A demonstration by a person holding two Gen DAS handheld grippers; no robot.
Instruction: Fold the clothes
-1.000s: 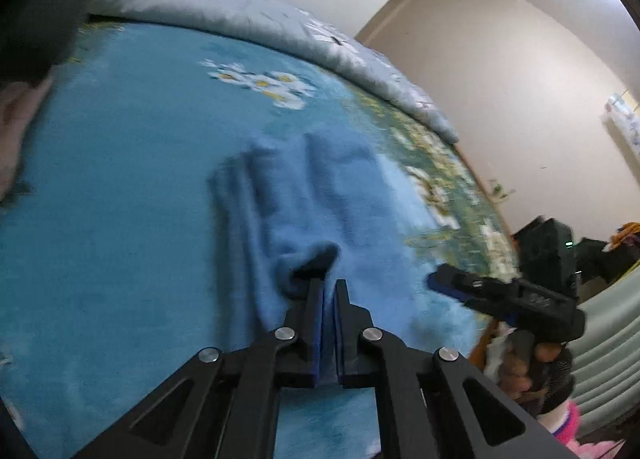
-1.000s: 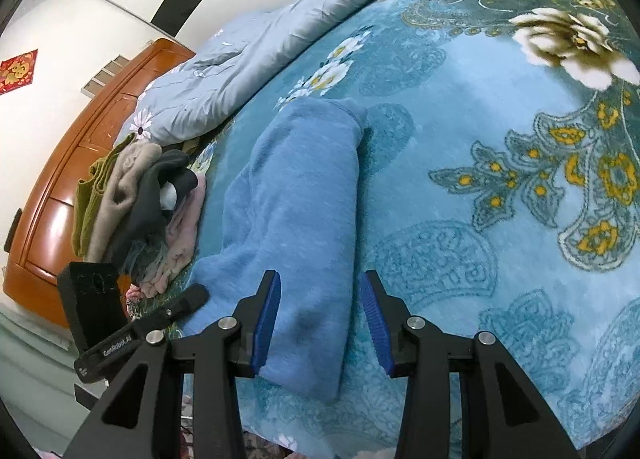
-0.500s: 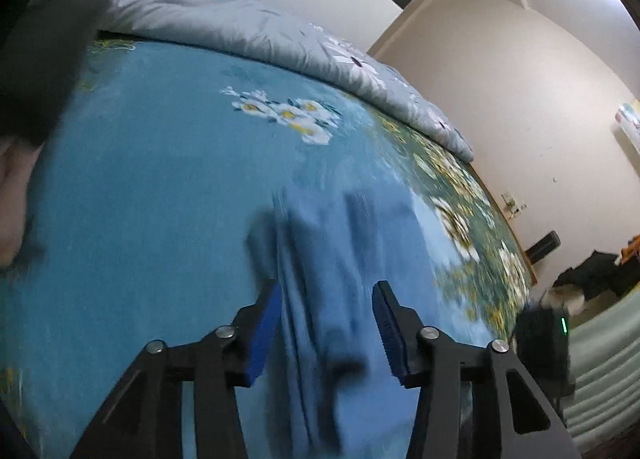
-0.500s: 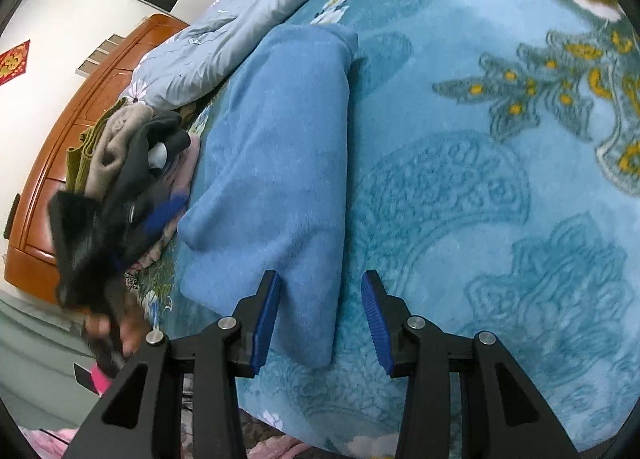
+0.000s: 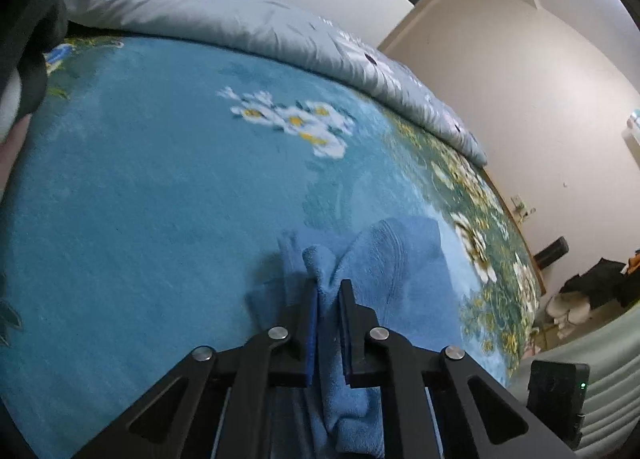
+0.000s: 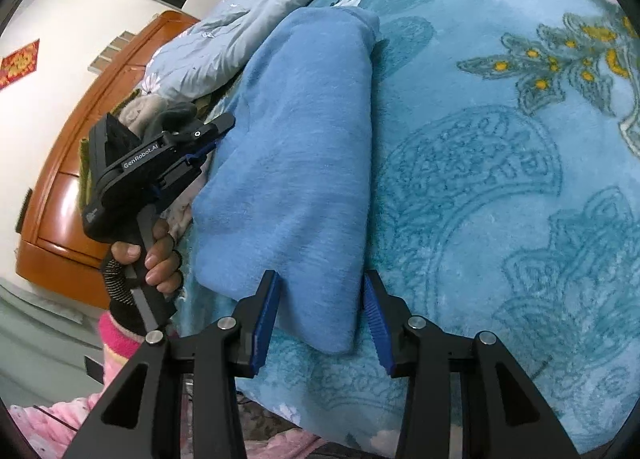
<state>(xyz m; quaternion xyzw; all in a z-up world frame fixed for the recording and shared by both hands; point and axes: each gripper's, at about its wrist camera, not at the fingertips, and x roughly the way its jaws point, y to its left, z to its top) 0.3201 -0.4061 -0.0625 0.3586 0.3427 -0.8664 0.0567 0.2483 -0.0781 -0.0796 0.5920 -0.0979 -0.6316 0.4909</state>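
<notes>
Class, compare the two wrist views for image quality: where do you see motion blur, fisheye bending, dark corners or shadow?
Left wrist view: the daisy print on the bedspread is smeared by motion blur, the wall lines bow, the corners go black. Right wrist view: sharper, the blue garment shows its nap and casts a soft shadow rightward; edges curve likewise.

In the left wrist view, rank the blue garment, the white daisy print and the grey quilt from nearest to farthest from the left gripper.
1. Blue garment, pinched in the left gripper.
2. White daisy print, mid-blanket, ahead.
3. Grey quilt, along the blanket's far edge.
</notes>
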